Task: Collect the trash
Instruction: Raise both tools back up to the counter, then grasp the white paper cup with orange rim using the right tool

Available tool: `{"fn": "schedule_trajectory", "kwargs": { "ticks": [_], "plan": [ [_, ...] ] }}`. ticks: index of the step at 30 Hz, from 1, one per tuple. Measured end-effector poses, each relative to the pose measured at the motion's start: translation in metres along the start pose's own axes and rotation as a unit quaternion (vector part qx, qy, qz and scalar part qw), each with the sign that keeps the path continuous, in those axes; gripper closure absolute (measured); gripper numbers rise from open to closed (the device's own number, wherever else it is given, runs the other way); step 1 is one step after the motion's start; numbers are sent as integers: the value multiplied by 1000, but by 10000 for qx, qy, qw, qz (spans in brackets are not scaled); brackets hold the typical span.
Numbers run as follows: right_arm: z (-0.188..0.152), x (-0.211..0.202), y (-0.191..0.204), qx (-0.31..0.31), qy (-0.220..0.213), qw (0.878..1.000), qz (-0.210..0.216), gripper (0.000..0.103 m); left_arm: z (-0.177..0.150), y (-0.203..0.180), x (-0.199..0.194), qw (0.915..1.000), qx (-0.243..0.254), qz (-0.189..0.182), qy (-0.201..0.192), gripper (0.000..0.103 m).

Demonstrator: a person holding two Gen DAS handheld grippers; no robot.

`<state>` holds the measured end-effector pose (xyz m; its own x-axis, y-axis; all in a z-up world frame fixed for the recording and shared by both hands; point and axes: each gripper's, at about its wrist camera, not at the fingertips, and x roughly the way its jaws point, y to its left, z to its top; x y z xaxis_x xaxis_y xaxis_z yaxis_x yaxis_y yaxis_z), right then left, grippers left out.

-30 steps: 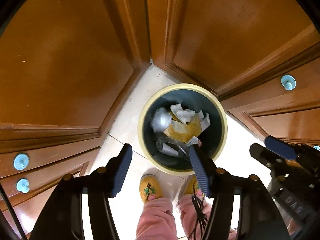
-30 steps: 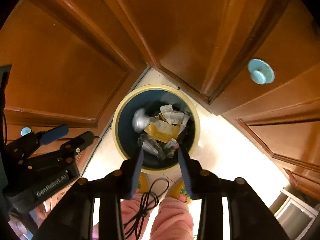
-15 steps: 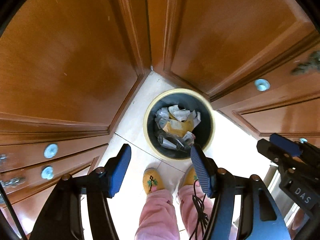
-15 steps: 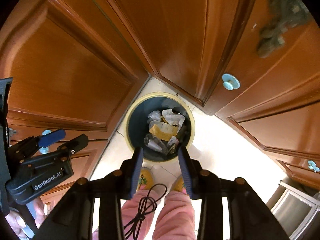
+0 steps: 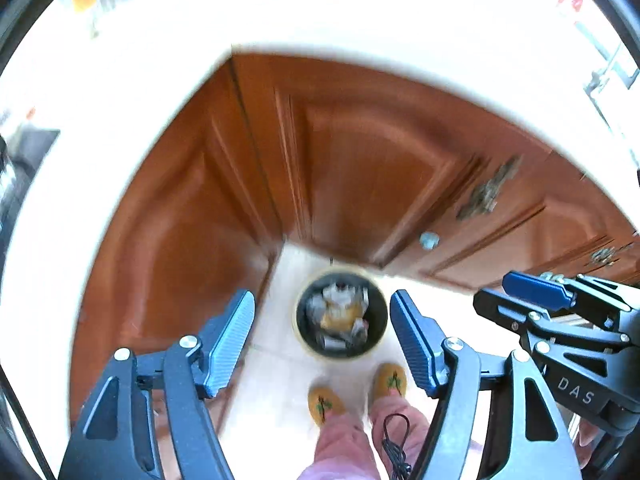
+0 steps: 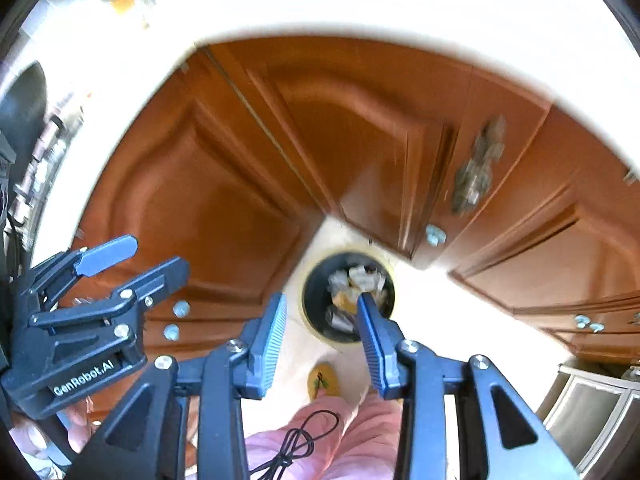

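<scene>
both grippers held high above the floor, left gripper (image 5: pixel 322 344) spread wide with nothing between the fingers, right gripper (image 6: pixel 322 334) also parted and empty. trash bin (image 5: pixel 303 334) sits on the floor in the cabinet (image 5: pixel 360 168) corner, full of crumpled paper (image 5: pixel 338 314), just ahead of the yellow slippers (image 5: pixel 325 400)

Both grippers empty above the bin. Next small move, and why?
Probably swing both up toward the white countertop to find more trash. The left gripper and right gripper are open and hold nothing, and the trash bin on the floor by the cabinets already holds crumpled waste. The blurry items on the counter can't be identified.
</scene>
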<state>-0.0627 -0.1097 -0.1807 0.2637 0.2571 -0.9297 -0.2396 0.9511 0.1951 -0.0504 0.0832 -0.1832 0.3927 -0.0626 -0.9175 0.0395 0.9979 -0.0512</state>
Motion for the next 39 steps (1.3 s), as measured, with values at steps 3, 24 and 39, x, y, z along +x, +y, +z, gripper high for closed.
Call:
{"fn": "schedule_trajectory", "kwargs": {
  "ticks": [3,24,39],
  "plan": [
    [13,-31,5,89,-289,9995,-76,66,23,-1,-30,9994,114,-39,-325,33],
    [164,-212,23,474,-2225,9738,28,50,176,-16,-220,9344,1485,1041,-3067,4],
    [376,-144,-53,701,-1824,9797,442,43,305,-47,-100,9656,1153,1036,-2087,4]
  ]
}}
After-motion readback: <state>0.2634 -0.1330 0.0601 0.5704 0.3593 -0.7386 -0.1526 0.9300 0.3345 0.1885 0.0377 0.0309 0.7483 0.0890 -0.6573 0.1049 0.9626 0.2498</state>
